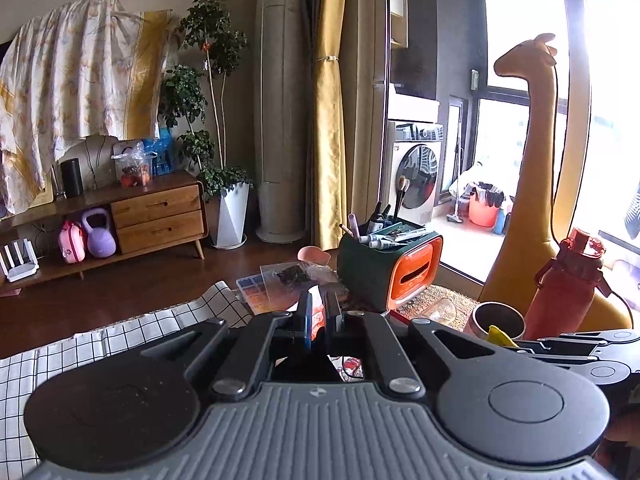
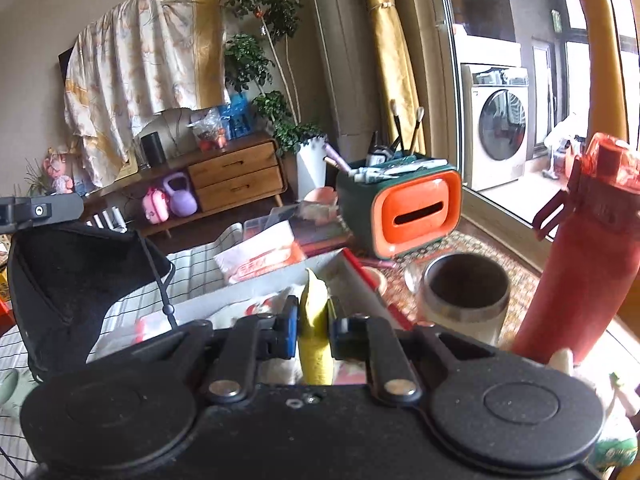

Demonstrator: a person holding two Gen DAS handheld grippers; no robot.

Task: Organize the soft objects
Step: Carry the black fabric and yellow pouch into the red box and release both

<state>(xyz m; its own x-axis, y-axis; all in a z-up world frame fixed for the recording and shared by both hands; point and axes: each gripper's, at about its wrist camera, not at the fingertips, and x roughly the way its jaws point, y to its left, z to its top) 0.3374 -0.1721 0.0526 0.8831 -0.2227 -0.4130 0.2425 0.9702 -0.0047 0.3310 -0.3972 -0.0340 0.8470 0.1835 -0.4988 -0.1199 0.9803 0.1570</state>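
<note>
1. I see the table [image 2: 472, 240] carrying everything, with a black-and-white checked cloth [image 1: 120, 332] over its left part and a patterned mat showing at its right edge by the window.
2. A green and orange organizer [image 2: 404, 208] stands toward the far edge of the table, stuffed with brushes and tubes.
3. A red bottle [image 2: 576, 264] stands upright near the right edge; a steel cup [image 2: 464, 292] sits just to its left, between the bottle and the box.
4. A shallow box [image 2: 280, 284] with a red rim lies in front of my right tool, and white and red soft things lie inside it. A white packet [image 2: 260, 256] with red print rests just beyond its far edge.
5. A black padded case [image 2: 68, 280] sits on the cloth at the left side of the right wrist view.
6. My right gripper [image 2: 314, 324] is clamped on a yellow soft thing [image 2: 314, 312]. It stands upright between the blue pads, its tip poking out above the fingers, over the near part of the box.
7. My left gripper [image 1: 318, 316] has its fingers close together with a narrow gap. I see nothing pinched there, though I cannot tell for certain.
8. From the left wrist view, the yellow tip shows at the right, in front of the cup.
</note>
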